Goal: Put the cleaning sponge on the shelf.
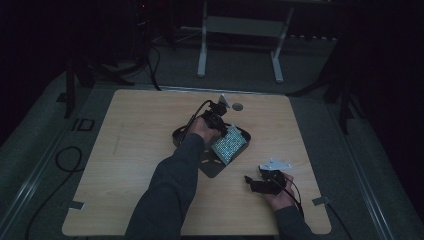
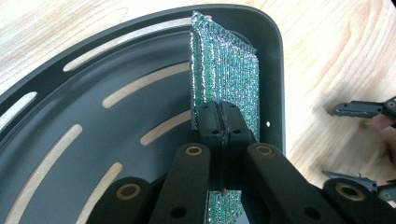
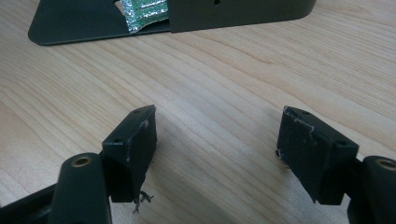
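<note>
**Left jaws clamped on glittery scouring pad inside dark slotted tray**

Object: a thin, flat scouring pad [image 2: 224, 74], green mesh shot through with silver sparkle, roughly rectangular, with a woven ribbed texture running lengthwise. In the left gripper view it stands on edge, nearly upright, with its upper end near the rounded corner of the tray's rim. In the high view the pad [image 1: 229, 143] shows as a speckled, light-catching patch tilted over the tray.

Container: dark grey tray [image 2: 70, 144] with a raised rim, rounded corners and long curved slots in its floor, through which the wooden worktop [image 1: 135, 150] shows. It sits near the middle of the worktop.

Left gripper [image 2: 224, 123]: jaws brought together on the pad, pads pressing its two faces, with only the thickness of the mesh between them. The grip sits on the lower part of the pad; most of the pad rises beyond the jaw tips and a short end hangs below them. The left hand [image 1: 200, 127] reaches in over the tray.

Right gripper [image 3: 217, 140]: jaws spread wide, nothing between them, bare worktop beneath. It sits well apart from the tray, toward the near right of the worktop [image 1: 265, 182]. In the right gripper view, the tray's wall [image 3: 233, 11] lies at the far edge, with a strip of the pad [image 3: 142, 11] visible there.
</note>
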The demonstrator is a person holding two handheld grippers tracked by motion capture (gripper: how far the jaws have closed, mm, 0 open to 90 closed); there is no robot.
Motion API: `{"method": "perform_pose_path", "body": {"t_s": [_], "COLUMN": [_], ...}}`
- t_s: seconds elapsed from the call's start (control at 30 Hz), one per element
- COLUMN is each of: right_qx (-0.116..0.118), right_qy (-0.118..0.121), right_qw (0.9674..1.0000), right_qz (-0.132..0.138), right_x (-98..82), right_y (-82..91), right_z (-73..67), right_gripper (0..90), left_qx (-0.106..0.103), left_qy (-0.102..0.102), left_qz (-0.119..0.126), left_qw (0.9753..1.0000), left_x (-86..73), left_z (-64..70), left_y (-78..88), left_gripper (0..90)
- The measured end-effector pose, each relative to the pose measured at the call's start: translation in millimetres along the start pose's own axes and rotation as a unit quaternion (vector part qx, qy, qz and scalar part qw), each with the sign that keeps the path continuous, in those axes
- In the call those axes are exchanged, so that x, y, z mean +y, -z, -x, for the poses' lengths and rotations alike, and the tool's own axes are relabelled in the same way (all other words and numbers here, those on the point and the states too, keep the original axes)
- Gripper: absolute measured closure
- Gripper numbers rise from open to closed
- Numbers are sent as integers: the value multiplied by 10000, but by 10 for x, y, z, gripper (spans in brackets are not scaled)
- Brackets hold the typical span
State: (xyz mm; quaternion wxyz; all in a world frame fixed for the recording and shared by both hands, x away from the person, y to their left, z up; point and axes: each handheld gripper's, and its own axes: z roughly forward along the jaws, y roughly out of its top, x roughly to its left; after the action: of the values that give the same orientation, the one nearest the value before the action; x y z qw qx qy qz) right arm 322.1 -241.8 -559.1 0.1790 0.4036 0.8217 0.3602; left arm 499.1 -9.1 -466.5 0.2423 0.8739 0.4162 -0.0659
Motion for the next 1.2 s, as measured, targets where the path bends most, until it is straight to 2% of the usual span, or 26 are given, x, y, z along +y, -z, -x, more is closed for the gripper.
{"method": "perform_pose_path", "body": {"t_s": [0.3, 0.5, 0.6, 0.73, 1.0, 1.2], "right_qx": [2, 4, -2, -1, -2, 0], "right_qy": [7, 7, 18, 22, 18, 16], "right_qw": [10000, 10000, 10000, 10000, 10000, 10000], "right_qz": [0, -1, 1, 0, -3, -4], "right_x": [0, 0, 0, -1, 0, -1], "right_y": [0, 0, 0, 0, 0, 0], "right_z": [1, 1, 2, 3, 2, 2], "right_gripper": [277, 278, 277, 278, 277, 278], "left_qx": [28, 139, 183, 328, 326, 480], "left_qy": [29, -25, 24, -6, 88, 46], "left_qz": [94, 80, 107, 142, 241, 165], "left_qw": [9999, 9999, 9998, 9994, 9991, 9987], "left_x": [26, 40, 40, 39, 40, 39], "left_z": [21, 38, 37, 40, 17, 27], "left_y": [-57, -87, -114, -143, -159, -196], "left_gripper": [900, 900, 900, 900, 900, 898]}}
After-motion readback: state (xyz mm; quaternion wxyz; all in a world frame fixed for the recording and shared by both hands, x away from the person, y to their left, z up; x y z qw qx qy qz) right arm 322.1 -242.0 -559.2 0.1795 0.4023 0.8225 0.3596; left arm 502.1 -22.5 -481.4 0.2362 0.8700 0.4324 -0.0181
